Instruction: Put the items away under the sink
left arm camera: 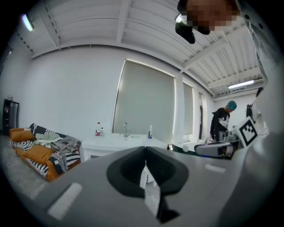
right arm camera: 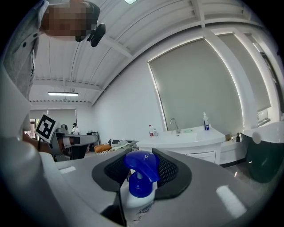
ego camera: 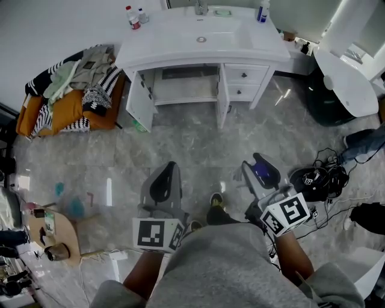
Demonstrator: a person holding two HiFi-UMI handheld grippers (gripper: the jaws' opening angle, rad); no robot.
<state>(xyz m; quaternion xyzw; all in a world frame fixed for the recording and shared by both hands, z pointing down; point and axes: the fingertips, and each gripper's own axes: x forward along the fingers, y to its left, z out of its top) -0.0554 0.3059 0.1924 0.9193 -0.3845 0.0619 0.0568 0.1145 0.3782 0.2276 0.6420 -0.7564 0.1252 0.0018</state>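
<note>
My right gripper [ego camera: 260, 169] is shut on a white spray bottle with a blue trigger head [ego camera: 263, 171]. In the right gripper view the bottle [right arm camera: 141, 177] stands upright between the dark pads of the right gripper [right arm camera: 143, 153]. My left gripper [ego camera: 163, 175] is held beside it at about the same height. Its jaws are nearly together in the left gripper view, and the left gripper [left arm camera: 144, 150] pinches a thin white packet [left arm camera: 149, 188]. Ahead stands the white sink vanity [ego camera: 204, 45]. Both its doors hang open on the empty cabinet under the sink [ego camera: 183, 85].
On the counter are a red-capped bottle [ego camera: 131, 17] and a blue-and-white bottle [ego camera: 263, 11]. An orange couch piled with clothes [ego camera: 66, 90] sits left. A white fixture [ego camera: 346, 84] and cables with black bags [ego camera: 319, 177] lie right. A small wooden table [ego camera: 57, 234] is at lower left.
</note>
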